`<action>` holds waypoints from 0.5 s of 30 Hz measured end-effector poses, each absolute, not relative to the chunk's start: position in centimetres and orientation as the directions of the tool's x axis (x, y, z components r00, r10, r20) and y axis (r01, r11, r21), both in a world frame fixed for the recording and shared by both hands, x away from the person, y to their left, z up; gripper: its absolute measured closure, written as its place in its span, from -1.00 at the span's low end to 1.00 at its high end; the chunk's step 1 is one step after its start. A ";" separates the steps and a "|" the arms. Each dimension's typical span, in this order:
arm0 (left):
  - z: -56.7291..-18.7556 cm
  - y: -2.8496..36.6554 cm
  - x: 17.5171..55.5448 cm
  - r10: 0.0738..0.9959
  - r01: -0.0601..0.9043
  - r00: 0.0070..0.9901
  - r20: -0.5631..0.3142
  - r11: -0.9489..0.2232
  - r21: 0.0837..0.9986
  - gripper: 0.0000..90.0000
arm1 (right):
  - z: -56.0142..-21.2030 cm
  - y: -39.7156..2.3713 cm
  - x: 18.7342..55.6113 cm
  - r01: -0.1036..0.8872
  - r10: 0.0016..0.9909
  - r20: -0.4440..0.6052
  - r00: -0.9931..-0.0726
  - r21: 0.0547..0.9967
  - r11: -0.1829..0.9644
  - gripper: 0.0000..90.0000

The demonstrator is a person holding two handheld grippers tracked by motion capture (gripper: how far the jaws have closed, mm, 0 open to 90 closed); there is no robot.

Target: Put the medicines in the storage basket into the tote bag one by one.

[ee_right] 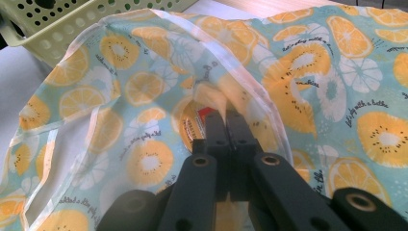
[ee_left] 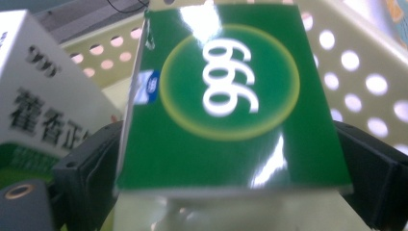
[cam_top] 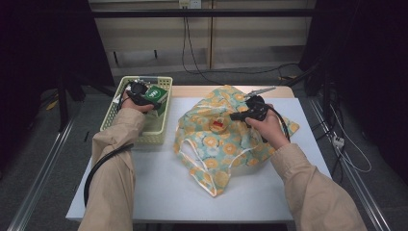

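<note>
Nearest to the person, on the white counter (cam_top: 159,187), lies a cloth bag (cam_top: 226,139) printed with orange and kiwi slices on pale turquoise; its white-edged handles spread toward the front edge. The right gripper (cam_top: 250,111) is over the upper middle of this bag. In the right gripper view its fingers (ee_right: 217,130) are pressed together, and they pinch the white-trimmed rim of the bag (ee_right: 159,96), lifting it so that the mouth stands open. Inside the opening a small packet with a red part (ee_right: 202,115) is visible; in the high view it shows as a red and yellow spot (cam_top: 219,125) in the middle of the bag.

Farther back and to the left stands a pale green perforated basket (cam_top: 126,126), touching the counter's left rear part. The left gripper (cam_top: 144,96) is inside it, with its fingers (ee_left: 86,168) pinching a green box (ee_left: 231,106) that carries the white number 999 in a yellow ring. Just beside the green box, in the basket, is a white box (ee_left: 43,91) with black characters.
</note>
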State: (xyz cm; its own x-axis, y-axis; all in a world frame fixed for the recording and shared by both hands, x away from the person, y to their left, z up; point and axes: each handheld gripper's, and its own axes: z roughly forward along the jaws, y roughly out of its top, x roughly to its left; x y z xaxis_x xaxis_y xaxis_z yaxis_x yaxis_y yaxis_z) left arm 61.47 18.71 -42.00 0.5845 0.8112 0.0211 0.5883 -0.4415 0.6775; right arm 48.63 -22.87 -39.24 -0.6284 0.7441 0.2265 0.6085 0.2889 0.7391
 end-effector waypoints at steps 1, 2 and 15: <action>-42.0 18.6 61.5 0.814 0.584 0.579 0.041 -0.449 0.676 -0.76 | -39.2 -22.9 48.6 0.607 0.745 0.224 -0.629 0.740 0.290 1.00; -42.1 18.5 61.5 0.818 0.586 0.573 0.047 -0.449 0.674 -0.71 | -39.2 -22.9 48.6 0.607 0.743 0.227 -0.629 0.741 0.288 1.00; -38.4 20.0 58.7 0.823 0.621 0.567 -0.008 -0.422 0.660 -0.64 | -39.1 -23.1 48.4 0.605 0.750 0.213 -0.626 0.740 0.295 1.00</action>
State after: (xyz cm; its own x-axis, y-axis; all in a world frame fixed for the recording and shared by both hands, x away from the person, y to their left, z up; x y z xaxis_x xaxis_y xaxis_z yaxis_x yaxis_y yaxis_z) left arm 58.75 20.00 -38.39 0.5674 0.8234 -0.0080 0.6213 -0.4217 0.6605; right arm 48.44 -23.11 -39.11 -0.6258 0.7504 0.2127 0.6048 0.2947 0.7399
